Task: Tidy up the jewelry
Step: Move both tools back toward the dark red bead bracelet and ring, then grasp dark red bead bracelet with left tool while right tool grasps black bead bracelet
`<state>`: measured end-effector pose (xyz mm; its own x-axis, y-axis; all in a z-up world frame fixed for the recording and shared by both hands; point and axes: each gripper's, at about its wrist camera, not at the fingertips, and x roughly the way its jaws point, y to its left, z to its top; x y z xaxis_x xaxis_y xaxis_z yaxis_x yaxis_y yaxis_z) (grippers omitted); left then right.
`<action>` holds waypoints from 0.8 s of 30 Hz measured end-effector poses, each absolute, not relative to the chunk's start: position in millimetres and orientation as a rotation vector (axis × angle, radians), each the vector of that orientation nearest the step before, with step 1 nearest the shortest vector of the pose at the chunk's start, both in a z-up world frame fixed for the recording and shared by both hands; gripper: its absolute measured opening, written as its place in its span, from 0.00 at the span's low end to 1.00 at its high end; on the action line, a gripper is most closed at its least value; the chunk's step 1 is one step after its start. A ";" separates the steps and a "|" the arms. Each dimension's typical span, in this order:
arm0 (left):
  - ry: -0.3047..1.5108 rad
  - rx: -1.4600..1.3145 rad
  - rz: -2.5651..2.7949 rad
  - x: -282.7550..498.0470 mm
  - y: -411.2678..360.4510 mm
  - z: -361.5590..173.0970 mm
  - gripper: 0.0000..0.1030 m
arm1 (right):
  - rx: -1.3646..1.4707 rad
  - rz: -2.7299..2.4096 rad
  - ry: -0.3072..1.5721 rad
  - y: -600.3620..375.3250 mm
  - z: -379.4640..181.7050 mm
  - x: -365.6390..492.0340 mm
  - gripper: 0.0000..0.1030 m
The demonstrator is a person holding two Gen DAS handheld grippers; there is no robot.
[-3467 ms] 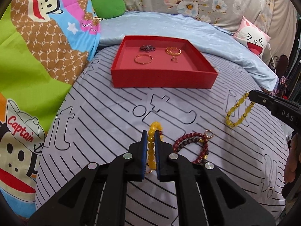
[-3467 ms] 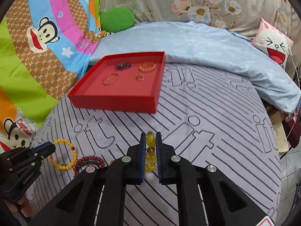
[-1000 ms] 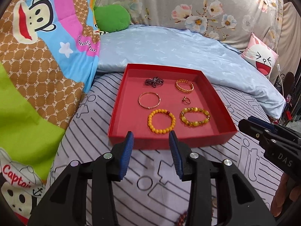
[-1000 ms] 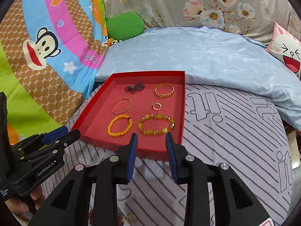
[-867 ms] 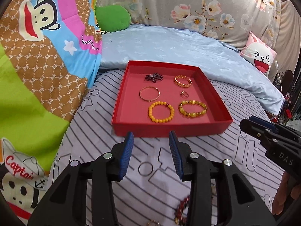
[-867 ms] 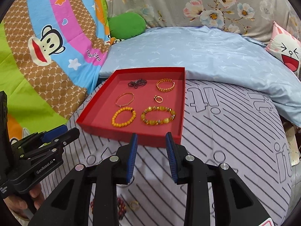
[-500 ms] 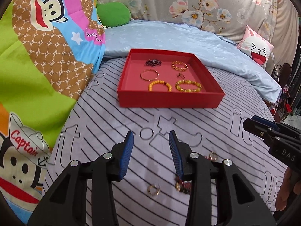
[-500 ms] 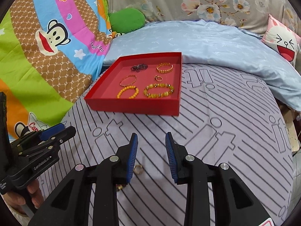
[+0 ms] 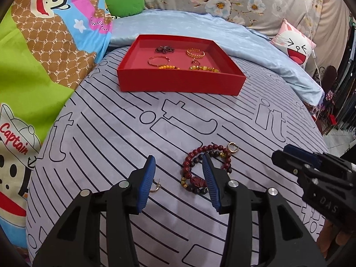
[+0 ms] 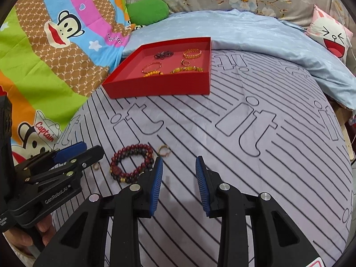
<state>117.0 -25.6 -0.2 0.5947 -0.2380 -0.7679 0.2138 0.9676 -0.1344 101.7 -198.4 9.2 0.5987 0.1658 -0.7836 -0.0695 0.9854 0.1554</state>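
Left wrist view: the left tool (image 9: 178,162) is spread and holds nothing; its jaws have just been opening wider, above the striped bed (image 9: 111,133). The dark red bead bracelet (image 9: 207,166) lies partly behind the tool's right finger, with 1 gold ring (image 9: 232,148) touching its far edge and a small gold earring (image 9: 156,187) beside the left finger. The red tray (image 9: 180,84) sits well apart, now carrying 6 pieces. A second ago the tray filled the foreground, so both tools have pulled back and come down toward the loose pieces. 3.5 seconds ago this tool pinched the orange bead bracelet (image 9: 168,67), which now rests in the tray; that delivery looks done and the next pick seems to be starting.

Right wrist view: the right tool (image 10: 179,162) is spread and empty, over bare sheet just right of the dark red bracelet and ring. Its yellow bracelet (image 10: 187,69) now lies in the tray.
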 end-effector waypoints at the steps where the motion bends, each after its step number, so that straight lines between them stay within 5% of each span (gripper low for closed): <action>1: 0.901 -0.028 -0.261 117.6 -27.1 -3.3 0.40 | 0.112 0.137 0.923 -198.0 7.6 100.2 0.30; 9: 0.929 -0.028 -0.275 123.7 -32.5 -17.4 0.36 | 0.101 0.149 0.943 -191.9 -0.4 96.0 0.30; 14: 0.969 -0.060 -0.313 126.6 -32.7 -26.7 0.13 | 0.101 0.156 0.953 -190.0 -3.5 98.4 0.30; 24: 0.950 -0.101 -0.346 121.6 -27.4 -18.1 0.07 | 0.104 0.160 0.965 -189.3 -7.9 100.1 0.30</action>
